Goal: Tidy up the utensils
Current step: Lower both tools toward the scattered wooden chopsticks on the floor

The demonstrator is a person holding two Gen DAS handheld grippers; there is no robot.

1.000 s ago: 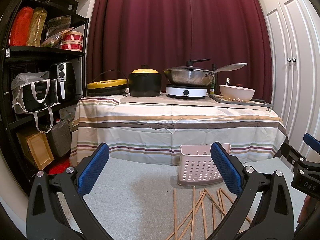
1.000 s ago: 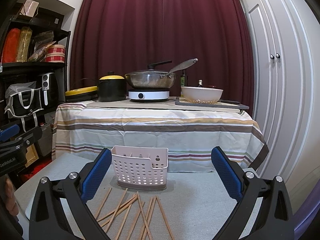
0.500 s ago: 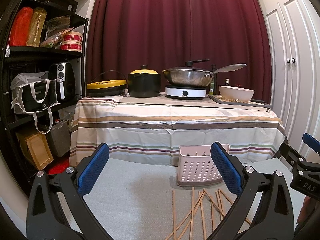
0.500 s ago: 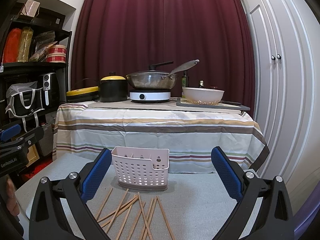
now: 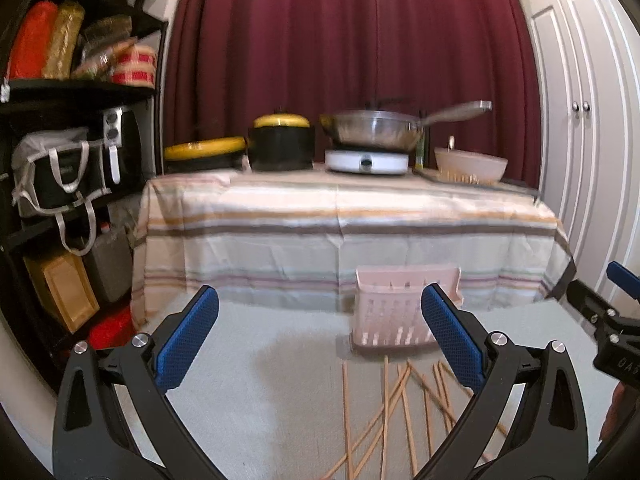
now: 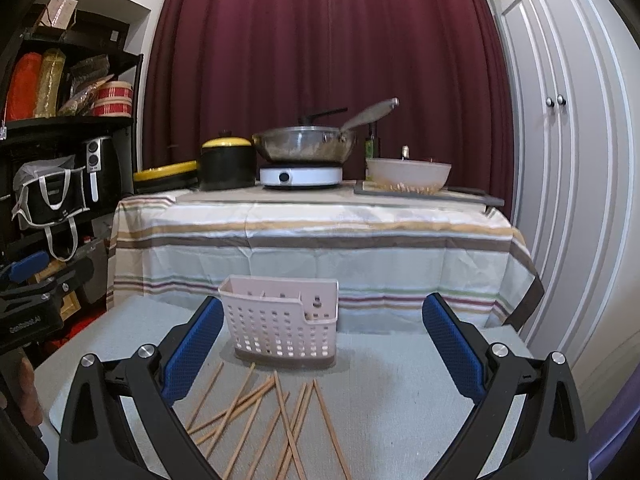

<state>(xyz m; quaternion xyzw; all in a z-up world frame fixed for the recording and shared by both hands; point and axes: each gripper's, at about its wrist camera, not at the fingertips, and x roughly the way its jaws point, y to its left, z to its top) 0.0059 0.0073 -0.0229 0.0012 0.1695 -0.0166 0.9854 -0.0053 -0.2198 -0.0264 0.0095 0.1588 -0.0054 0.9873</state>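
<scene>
Several wooden chopsticks lie scattered on the grey mat in front of a pale pink perforated utensil basket. The basket stands upright at the far edge of the mat. The left wrist view shows the same chopsticks and basket to the right of centre. My left gripper is open and empty, above the mat left of the chopsticks. My right gripper is open and empty, above the chopsticks, facing the basket.
A table with a striped cloth stands behind the mat, holding a black pot, a wok on a burner and a bowl. A black shelf unit is on the left, white cupboard doors on the right.
Both grippers have dipped forward and a little closer to the mat, so the basket and chopsticks sit higher in view. The left view is now motion-blurred. Jaws stay open.
</scene>
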